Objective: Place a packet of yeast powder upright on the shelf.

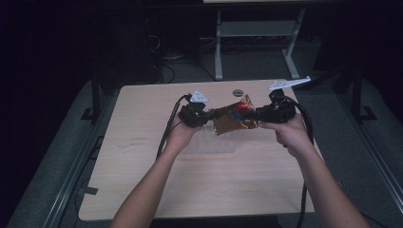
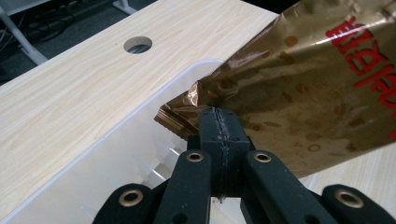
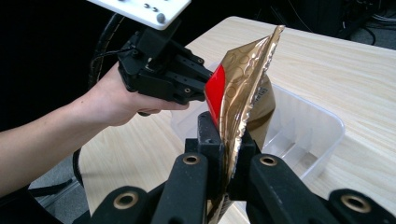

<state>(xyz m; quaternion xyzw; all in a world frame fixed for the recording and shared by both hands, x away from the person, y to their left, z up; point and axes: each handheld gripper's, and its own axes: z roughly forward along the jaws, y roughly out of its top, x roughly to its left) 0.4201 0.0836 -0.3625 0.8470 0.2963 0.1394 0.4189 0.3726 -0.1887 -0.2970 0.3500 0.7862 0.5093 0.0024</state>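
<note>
A shiny gold foil bag (image 1: pixel 233 118) with red print hangs in the air between both grippers, above a clear plastic tray (image 1: pixel 209 145). My left gripper (image 1: pixel 213 114) is shut on the bag's left edge; in the left gripper view its jaws (image 2: pixel 218 126) pinch a crimped corner of the gold bag (image 2: pixel 317 88). My right gripper (image 1: pixel 251 115) is shut on the bag's right edge; in the right gripper view the gold bag (image 3: pixel 245 88) stands edge-on between its jaws (image 3: pixel 229 140). The left gripper (image 3: pixel 163 70) and its hand show beyond.
The clear tray (image 2: pixel 93 168) has low ribs inside and lies on a light wood table (image 1: pixel 190 185). A round cable hole (image 1: pixel 237 92) sits near the table's far edge. Dark floor and a desk frame (image 1: pixel 256 42) lie beyond.
</note>
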